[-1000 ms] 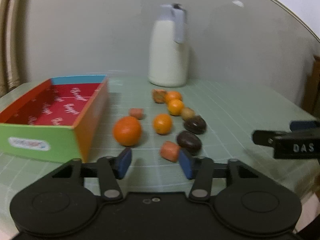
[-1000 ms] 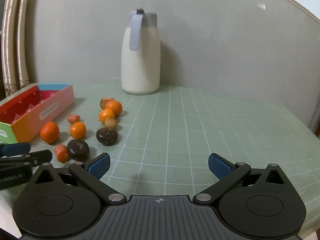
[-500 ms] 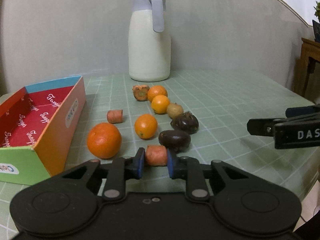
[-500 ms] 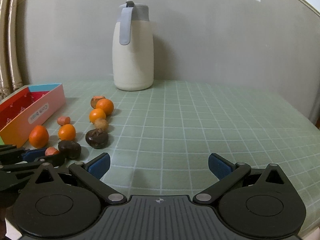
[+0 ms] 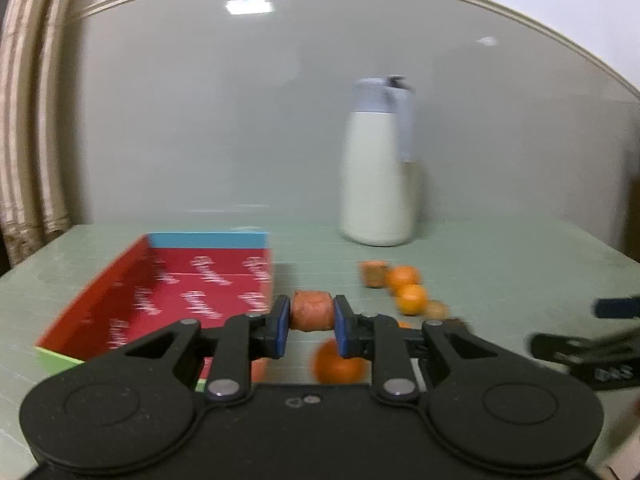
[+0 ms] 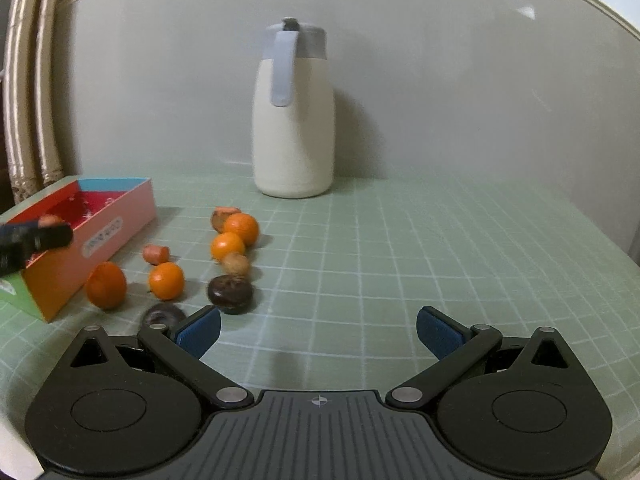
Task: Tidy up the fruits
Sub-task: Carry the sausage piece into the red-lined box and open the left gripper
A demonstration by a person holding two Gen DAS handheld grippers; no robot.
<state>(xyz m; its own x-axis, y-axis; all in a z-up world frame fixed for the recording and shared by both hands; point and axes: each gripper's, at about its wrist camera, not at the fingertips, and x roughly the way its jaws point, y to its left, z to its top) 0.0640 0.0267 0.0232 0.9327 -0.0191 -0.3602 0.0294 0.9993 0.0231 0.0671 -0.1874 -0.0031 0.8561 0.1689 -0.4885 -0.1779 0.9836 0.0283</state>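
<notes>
My left gripper (image 5: 310,322) is shut on a short carrot piece (image 5: 312,314), held in the air just right of the red-lined box (image 5: 180,288). From the right wrist view that gripper (image 6: 44,230) hangs over the box (image 6: 120,224) with the carrot piece (image 6: 50,221) at its tip. Several oranges (image 6: 106,284) (image 6: 166,280) (image 6: 228,245), a second carrot piece (image 6: 156,254), a small brown fruit (image 6: 236,264) and dark fruits (image 6: 230,294) lie in a cluster on the table. My right gripper (image 6: 318,330) stands open above bare mat, nothing between its fingers.
A white jug with a grey lid (image 6: 294,120) stands at the back against the wall. The green gridded mat (image 6: 440,260) stretches to the right of the fruit. A curtain (image 6: 28,100) hangs at the left behind the box.
My left gripper closed on the carrot piece, then lifted it off the table and carried it left toward the box. The right gripper stayed where it was, open.
</notes>
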